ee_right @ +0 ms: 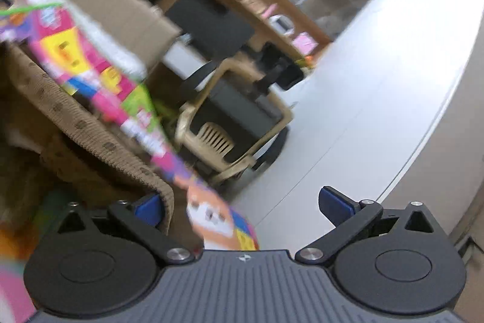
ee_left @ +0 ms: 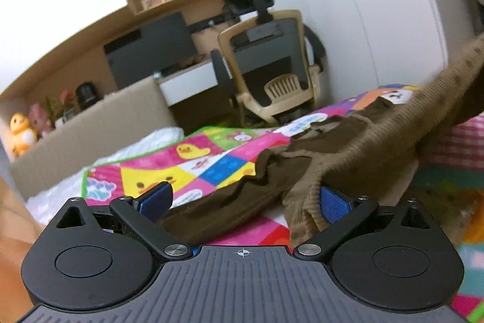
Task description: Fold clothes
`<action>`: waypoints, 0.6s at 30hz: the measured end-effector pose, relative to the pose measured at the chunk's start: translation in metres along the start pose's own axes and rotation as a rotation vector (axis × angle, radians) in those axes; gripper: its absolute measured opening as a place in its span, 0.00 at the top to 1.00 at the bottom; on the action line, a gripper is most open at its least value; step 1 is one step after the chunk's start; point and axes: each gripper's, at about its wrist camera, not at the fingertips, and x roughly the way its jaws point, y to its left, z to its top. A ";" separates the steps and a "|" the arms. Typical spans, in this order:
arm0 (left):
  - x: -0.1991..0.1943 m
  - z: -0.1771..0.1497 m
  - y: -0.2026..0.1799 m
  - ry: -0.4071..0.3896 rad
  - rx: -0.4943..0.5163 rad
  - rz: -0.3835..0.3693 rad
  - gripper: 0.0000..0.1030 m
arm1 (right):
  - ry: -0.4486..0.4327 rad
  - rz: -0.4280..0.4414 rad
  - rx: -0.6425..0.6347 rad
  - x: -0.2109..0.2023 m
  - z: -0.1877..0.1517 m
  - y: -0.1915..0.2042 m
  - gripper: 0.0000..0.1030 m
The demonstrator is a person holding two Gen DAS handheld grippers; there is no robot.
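Lying across a bright patchwork play mat with cartoon ducks (ee_left: 193, 165), a brown ribbed knit sweater (ee_left: 348, 141) is stretching long from the low near side up toward the far right, where its tan edge is lifting off the mat. The left gripper (ee_left: 245, 200) is sitting wide apart, and the tan hem is draping over its right blue pad (ee_left: 332, 203) while the left pad is touching nothing. In the right wrist view the picture is tilted and blurry. The right gripper (ee_right: 242, 206) is also spread wide, with the sweater's ribbed edge (ee_right: 99, 138) lying against its left blue pad (ee_right: 148, 208); I cannot tell if that pad is carrying it. A beige office chair with a black back (ee_left: 272, 65) is standing beyond the mat.
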 end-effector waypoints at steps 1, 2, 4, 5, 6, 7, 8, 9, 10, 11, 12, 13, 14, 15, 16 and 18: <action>-0.006 0.000 0.000 -0.001 0.008 -0.004 0.00 | 0.011 0.009 -0.013 -0.006 -0.006 -0.002 0.00; -0.011 -0.001 0.000 -0.001 0.015 -0.002 0.00 | 0.021 0.018 -0.027 -0.011 -0.011 -0.005 0.00; -0.019 -0.002 0.000 0.000 0.028 0.008 0.00 | 0.036 0.036 -0.039 -0.020 -0.021 -0.010 0.00; -0.022 -0.002 0.001 0.002 0.029 0.020 0.00 | 0.032 0.048 -0.032 -0.022 -0.022 -0.014 0.00; -0.024 -0.002 0.003 0.005 0.021 0.016 0.00 | 0.025 0.063 -0.027 -0.024 -0.022 -0.017 0.00; -0.025 -0.002 0.006 0.008 0.006 0.000 0.00 | 0.017 0.078 -0.022 -0.026 -0.023 -0.020 0.00; -0.027 -0.002 0.008 0.011 -0.009 -0.016 0.00 | 0.006 0.093 -0.017 -0.030 -0.023 -0.024 0.00; -0.028 -0.002 0.011 0.015 -0.024 -0.032 0.00 | -0.009 0.106 -0.004 -0.032 -0.023 -0.028 0.00; -0.029 -0.002 0.013 0.018 -0.038 -0.048 0.00 | -0.025 0.120 0.014 -0.033 -0.022 -0.033 0.00; -0.029 -0.002 0.016 0.022 -0.056 -0.074 0.00 | -0.034 0.133 0.046 -0.033 -0.021 -0.037 0.00; -0.028 -0.002 0.018 0.028 -0.077 -0.110 0.00 | -0.041 0.146 0.088 -0.032 -0.021 -0.041 0.00; -0.026 -0.002 0.019 0.037 -0.101 -0.148 0.00 | -0.046 0.160 0.118 -0.029 -0.022 -0.041 0.00; -0.022 -0.002 0.019 0.047 -0.124 -0.181 0.00 | -0.050 0.175 0.141 -0.026 -0.022 -0.041 0.00; -0.018 -0.002 0.019 0.056 -0.143 -0.207 0.00 | -0.052 0.198 0.164 -0.021 -0.022 -0.038 0.00; -0.013 -0.001 0.018 0.066 -0.159 -0.230 0.00 | -0.054 0.226 0.186 -0.015 -0.022 -0.035 0.00; -0.002 0.002 0.014 0.084 -0.186 -0.257 0.00 | -0.051 0.306 0.243 0.002 -0.020 -0.027 0.00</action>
